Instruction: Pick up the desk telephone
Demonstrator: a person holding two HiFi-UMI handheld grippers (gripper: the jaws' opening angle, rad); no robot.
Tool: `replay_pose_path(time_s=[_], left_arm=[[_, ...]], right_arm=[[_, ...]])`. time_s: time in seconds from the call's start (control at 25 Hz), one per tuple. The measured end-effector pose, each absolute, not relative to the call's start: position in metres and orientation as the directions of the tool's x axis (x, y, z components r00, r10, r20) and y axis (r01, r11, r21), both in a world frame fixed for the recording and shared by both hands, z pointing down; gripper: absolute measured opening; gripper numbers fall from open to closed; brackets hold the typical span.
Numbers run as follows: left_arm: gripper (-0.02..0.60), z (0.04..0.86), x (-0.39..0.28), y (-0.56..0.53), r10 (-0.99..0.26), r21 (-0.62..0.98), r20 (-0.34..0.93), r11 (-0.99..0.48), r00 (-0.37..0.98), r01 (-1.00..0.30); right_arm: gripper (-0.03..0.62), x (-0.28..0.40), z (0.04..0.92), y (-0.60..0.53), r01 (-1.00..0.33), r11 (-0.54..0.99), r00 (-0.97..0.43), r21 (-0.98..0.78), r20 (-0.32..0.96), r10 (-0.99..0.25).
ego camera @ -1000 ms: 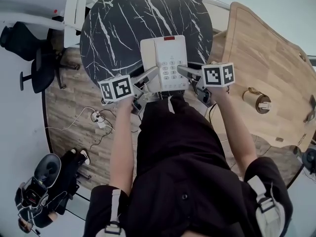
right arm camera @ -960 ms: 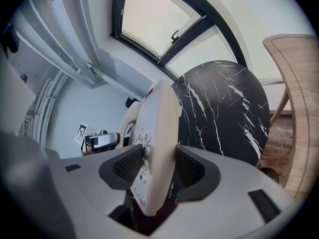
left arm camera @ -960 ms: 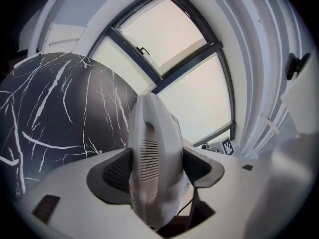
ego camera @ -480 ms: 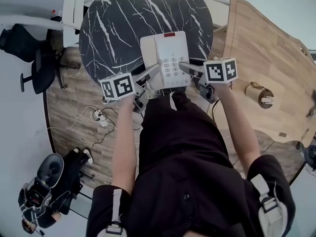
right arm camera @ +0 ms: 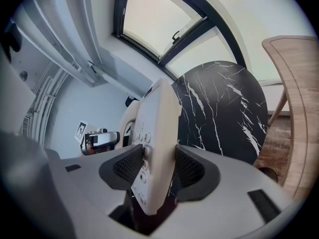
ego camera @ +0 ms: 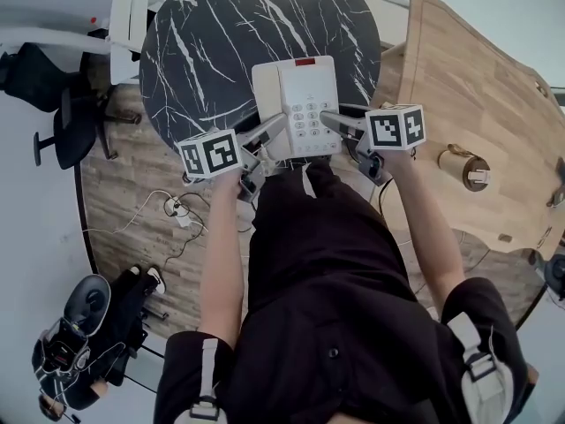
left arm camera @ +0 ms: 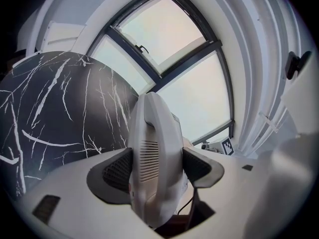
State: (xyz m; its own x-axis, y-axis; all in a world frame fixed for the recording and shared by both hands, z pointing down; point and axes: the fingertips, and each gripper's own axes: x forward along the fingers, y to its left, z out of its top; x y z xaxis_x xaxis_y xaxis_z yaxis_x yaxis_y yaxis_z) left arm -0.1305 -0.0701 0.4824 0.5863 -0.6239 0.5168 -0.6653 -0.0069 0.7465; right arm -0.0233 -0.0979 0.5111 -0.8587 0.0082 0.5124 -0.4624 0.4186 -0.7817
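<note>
Two grippers clamp the desk telephone (ego camera: 296,104) from opposite sides. The left gripper (left arm camera: 157,167) has its fingers closed on the handset edge, dark pads pressed to the white shell on either side of the speaker slots. The right gripper (right arm camera: 158,167) grips the keypad edge the same way, with buttons showing beside one pad. The telephone lies keypad up between them, over the near rim of the round black marble worktop (ego camera: 203,42). A wooden worktop (ego camera: 468,104) stands just to the right.
</note>
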Motion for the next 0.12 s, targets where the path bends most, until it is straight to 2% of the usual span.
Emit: replay_pose_path(time_s=[0.12], left_arm=[[0.328, 0.4836, -0.1292, -0.0693, -0.624, 0.746, 0.516, -0.009, 0.587, -0.666]], right_arm=[[0.224, -0.0212, 0.5146, -0.0955, -0.463, 0.418, -0.858, -0.782, 0.513, 0.009]])
